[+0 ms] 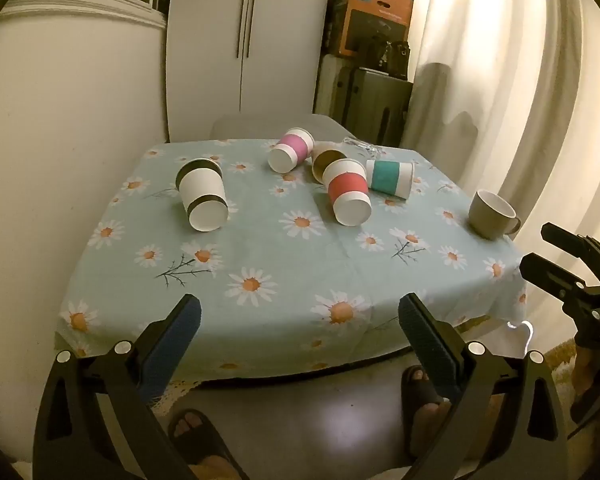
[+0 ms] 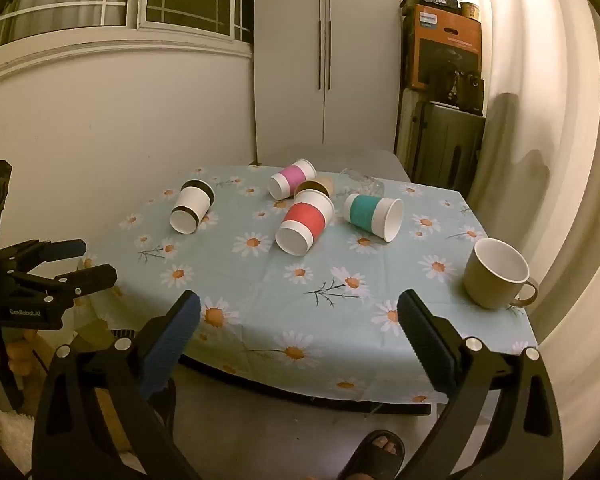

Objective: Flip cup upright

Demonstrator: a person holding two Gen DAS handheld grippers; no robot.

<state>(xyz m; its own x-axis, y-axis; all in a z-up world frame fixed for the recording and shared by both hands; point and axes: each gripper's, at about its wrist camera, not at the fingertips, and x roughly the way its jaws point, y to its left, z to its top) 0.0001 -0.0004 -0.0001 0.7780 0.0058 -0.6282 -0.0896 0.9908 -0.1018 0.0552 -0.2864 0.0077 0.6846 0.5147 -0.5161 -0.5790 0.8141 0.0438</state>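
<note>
Both the left hand-held gripper (image 1: 300,320) and right hand-held gripper (image 2: 299,316) hover open before the surface (image 1: 284,264), empty, ready to reach. Paper cups lie toppled left of the upright mug (image 2: 496,274); the red-banded cup (image 2: 304,222) lies nearest.

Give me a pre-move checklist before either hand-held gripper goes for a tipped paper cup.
1. Left hand-held gripper open and holding nothing: ok.
2. Right hand-held gripper open and holding nothing: ok.
3. Black-banded cup lies apart from the others, free to approach: ok.
4. Red-banded cup has room around it: not ok, the brown cup sits right behind it.
5. Mug already upright, needs no flip: ok.
6. Glass item at the far table edge identified: cannot tell.
</note>
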